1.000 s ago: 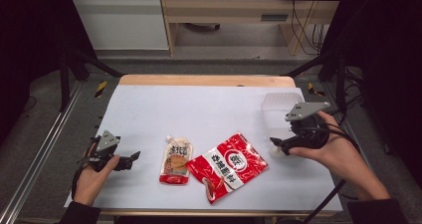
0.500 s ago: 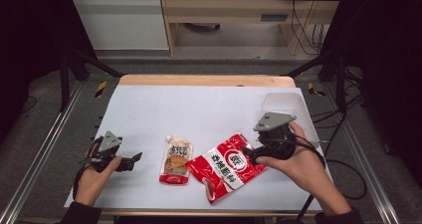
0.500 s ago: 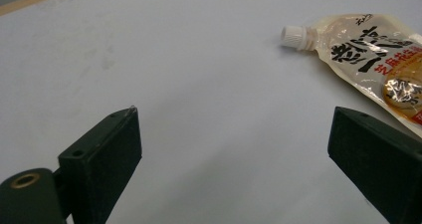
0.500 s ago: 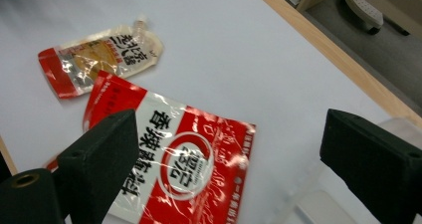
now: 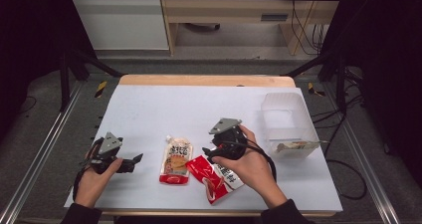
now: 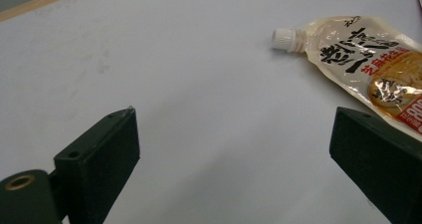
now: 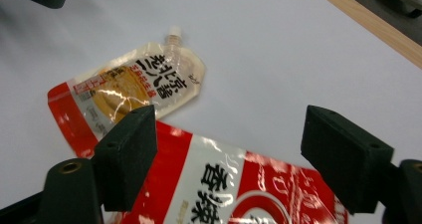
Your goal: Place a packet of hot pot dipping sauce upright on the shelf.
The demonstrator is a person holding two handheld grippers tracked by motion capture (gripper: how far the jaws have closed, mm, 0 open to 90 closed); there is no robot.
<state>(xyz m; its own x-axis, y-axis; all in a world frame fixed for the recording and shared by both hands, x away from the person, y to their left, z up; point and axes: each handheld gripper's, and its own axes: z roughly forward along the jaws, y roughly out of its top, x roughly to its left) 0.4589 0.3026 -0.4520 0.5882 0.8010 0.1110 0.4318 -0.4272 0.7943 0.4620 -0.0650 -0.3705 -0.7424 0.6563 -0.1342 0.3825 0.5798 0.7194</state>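
Two hand-held tools work the high view: the right gripper (image 5: pixel 211 153) hangs over the flat red-and-white foil snack bag (image 5: pixel 215 175), jaws spread and just narrowing with nothing pinched; the left gripper (image 5: pixel 130 162) rests unclenched. In the left gripper view, a capped cream sauce pouch (image 6: pixel 368 67) lies ahead. In the right gripper view, the glossy bag (image 7: pixel 234 189) sits beneath the jaws; I judge the pads could skid off it.

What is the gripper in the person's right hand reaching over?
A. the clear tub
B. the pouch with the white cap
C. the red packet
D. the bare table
C: the right gripper hangs with open jaws over the red packet, and the pouch lies apart, beyond it.
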